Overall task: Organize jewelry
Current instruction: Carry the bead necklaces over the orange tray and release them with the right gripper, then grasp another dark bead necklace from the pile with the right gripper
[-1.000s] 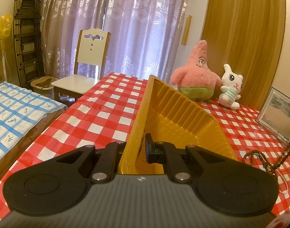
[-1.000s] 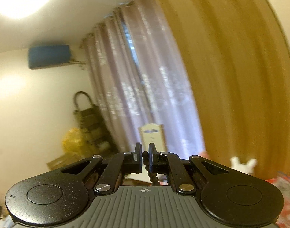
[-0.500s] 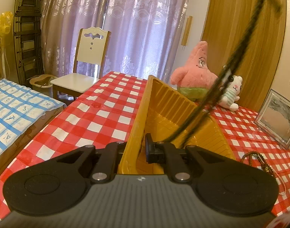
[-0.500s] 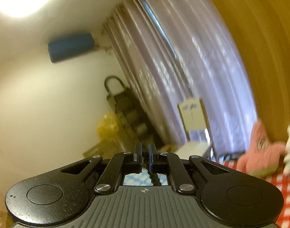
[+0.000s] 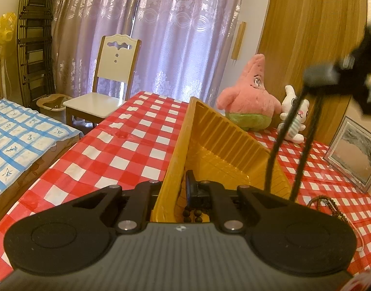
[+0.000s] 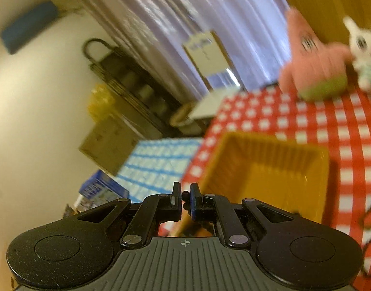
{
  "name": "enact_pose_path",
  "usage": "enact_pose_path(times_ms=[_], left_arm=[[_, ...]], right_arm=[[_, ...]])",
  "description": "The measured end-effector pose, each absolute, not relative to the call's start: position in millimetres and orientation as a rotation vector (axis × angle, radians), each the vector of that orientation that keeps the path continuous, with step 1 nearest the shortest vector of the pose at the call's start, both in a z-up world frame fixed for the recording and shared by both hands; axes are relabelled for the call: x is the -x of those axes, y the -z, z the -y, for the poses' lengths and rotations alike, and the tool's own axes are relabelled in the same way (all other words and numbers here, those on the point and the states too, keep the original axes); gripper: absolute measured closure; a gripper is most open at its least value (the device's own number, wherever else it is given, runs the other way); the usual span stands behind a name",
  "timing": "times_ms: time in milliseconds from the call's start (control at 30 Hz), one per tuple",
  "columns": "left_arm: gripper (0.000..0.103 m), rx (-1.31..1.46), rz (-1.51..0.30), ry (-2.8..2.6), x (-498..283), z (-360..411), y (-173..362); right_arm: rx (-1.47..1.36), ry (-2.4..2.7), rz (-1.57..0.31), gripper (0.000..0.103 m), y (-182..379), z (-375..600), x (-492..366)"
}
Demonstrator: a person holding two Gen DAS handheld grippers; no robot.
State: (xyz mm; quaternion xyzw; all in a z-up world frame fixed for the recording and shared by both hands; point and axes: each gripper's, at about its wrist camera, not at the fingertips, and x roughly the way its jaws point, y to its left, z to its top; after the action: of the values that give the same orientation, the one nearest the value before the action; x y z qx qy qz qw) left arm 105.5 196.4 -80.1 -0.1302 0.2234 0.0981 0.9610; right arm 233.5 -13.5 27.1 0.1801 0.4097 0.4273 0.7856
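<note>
A mustard-yellow ribbed tray (image 5: 217, 135) stands on the desk (image 5: 127, 150), whose cloth is checked red and white. Dark brown beads (image 5: 192, 214) lie in the tray. Behind sit a pink, green-bottomed plush star (image 5: 248, 101), a white plush rabbit (image 5: 294, 116) and lilac patterned curtains (image 5: 161, 31).

Lilac patterned curtains (image 5: 161, 36) at 12 o'clock, daylight through them. White-backed wooden chair (image 5: 107, 82) at 10 o'clock. Folded dark rack (image 5: 35, 43) against the wall at 9. Wood-panelled wall (image 5: 314, 36) at 2 o'clock. Red-checked tablecloth (image 5: 127, 145) centre.
</note>
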Motion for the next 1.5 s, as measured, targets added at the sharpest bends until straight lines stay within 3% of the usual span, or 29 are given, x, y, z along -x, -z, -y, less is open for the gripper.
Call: enact_pose_path(times_ms=[233,533,600,667,1067,1400,1500], left_arm=[[0.094,0.265,-0.457,-0.200,-105.0,-198.4,80.5],[0.094,0.263,-0.466,-0.202,-105.5,-199.9,82.1],[0.094,0.264,-0.467,-0.204,-105.7,-200.0,82.0],[0.094,0.265,-0.467,-0.205,-105.9,-199.8,82.2],[0.094,0.269,-0.471,-0.212,-107.3,-201.6,83.8],[0.094,0.261,-0.476,-0.211,-108.7,-202.2,85.3],[0.094,0.261,-0.477,-0.211,-109.4,-201.7,85.1]], right_arm=[[-0.489,-0.997,-0.790,0.096,-15.0,17.1,-230.9],[-0.406,-0.783,-1.059,0.094,62.4,5.1,-240.6],[-0.402,-0.782,-1.067,0.082,66.5,9.9,-235.1],[-0.398,-0.774,-1.052,0.054,66.0,16.5,-230.1],[-0.204,-0.663,-0.940,0.053,66.3,84.3,-177.2],[-0.276,-0.391,-0.961,0.053,86.8,167.4,-161.2],[-0.272,-0.340,-0.959,0.058,90.2,184.0,-160.3]])
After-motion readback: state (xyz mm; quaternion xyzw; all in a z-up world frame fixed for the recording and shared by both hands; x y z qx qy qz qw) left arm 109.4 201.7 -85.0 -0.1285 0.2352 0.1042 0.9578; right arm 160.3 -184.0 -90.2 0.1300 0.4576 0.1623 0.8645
